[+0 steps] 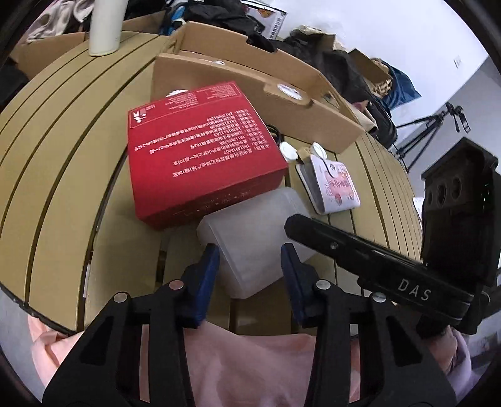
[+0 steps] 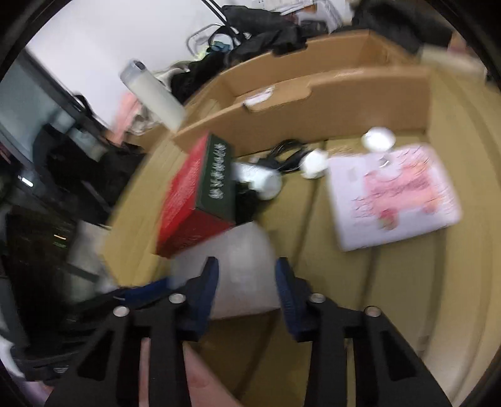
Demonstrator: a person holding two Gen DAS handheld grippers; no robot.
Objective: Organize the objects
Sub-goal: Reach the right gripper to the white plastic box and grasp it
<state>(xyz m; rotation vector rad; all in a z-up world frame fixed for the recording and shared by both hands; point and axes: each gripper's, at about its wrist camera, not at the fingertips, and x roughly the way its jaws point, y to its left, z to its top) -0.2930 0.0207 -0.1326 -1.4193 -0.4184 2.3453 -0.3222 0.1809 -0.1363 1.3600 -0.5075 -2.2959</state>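
A translucent white plastic container (image 1: 250, 238) lies on the tan slatted table, its far end under a red box (image 1: 200, 150). My left gripper (image 1: 250, 266) is open, its blue pads on either side of the container's near end; contact is unclear. The other gripper's black body (image 1: 375, 256) reaches in from the right. In the blurred right wrist view, my right gripper (image 2: 247, 281) is open around the same container (image 2: 238, 266), beside the red box (image 2: 194, 194). A pink-and-white card wallet (image 1: 335, 184) lies to the right and also shows in the right wrist view (image 2: 394, 194).
An open cardboard box (image 1: 250, 84) stands behind the red box. Two small white caps (image 1: 289, 151) and a black cable (image 2: 285, 153) lie near the wallet. A white cylinder (image 1: 103, 28) stands at the far left. Pink cloth (image 1: 219, 360) hangs at the table's near edge.
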